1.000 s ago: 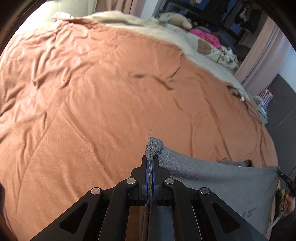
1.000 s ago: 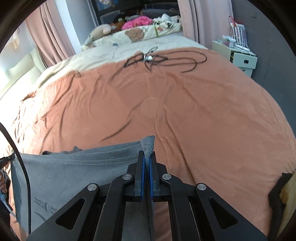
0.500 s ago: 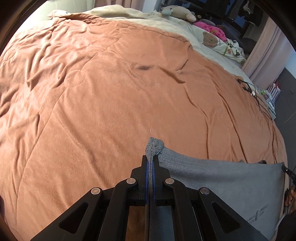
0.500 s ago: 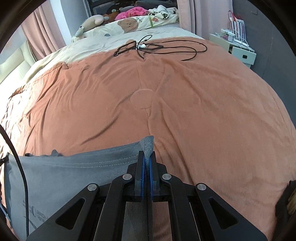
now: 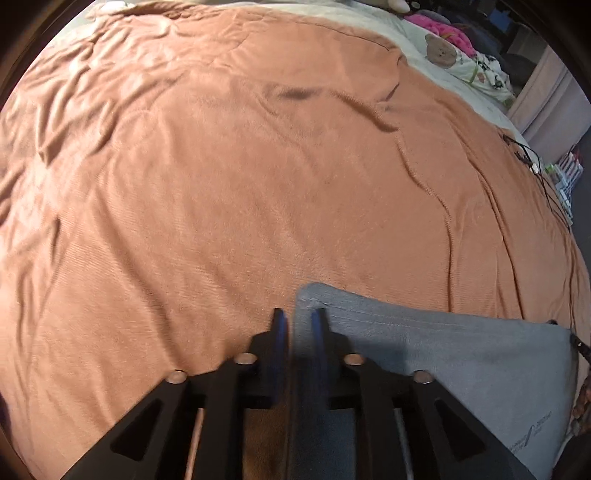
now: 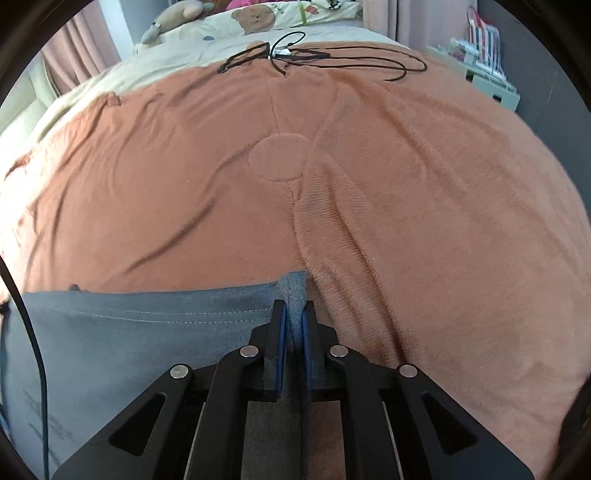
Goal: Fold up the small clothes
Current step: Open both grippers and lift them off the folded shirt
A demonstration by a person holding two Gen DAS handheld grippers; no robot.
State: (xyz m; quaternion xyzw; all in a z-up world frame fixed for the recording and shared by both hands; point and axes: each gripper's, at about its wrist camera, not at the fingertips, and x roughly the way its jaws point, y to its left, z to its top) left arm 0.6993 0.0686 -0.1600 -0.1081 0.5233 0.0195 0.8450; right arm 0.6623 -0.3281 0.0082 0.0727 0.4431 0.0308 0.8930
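A small grey garment (image 5: 461,350) lies spread on the orange blanket (image 5: 258,184), with a printed logo near its lower right corner. In the left wrist view its top left corner sits between the jaws of my left gripper (image 5: 298,314), which are opening with a gap beside the cloth. In the right wrist view the same garment (image 6: 147,332) stretches to the left, and its top right corner stands between the jaws of my right gripper (image 6: 293,306). These jaws are opening too, and the blue pads stand slightly apart from the cloth.
The orange blanket (image 6: 406,221) covers a wide bed. A tangle of black cable (image 6: 332,61) lies at its far edge, with a bear-print pillow (image 6: 258,16) and a stuffed toy (image 6: 177,14) beyond. A white nightstand (image 6: 491,85) stands far right. A black cord (image 6: 33,350) hangs at the left.
Both grippers sank toward the bed and tipped further down. Their jaws, shut on the garment's corners before, have parted, and the garment now rests flatter on the blanket.
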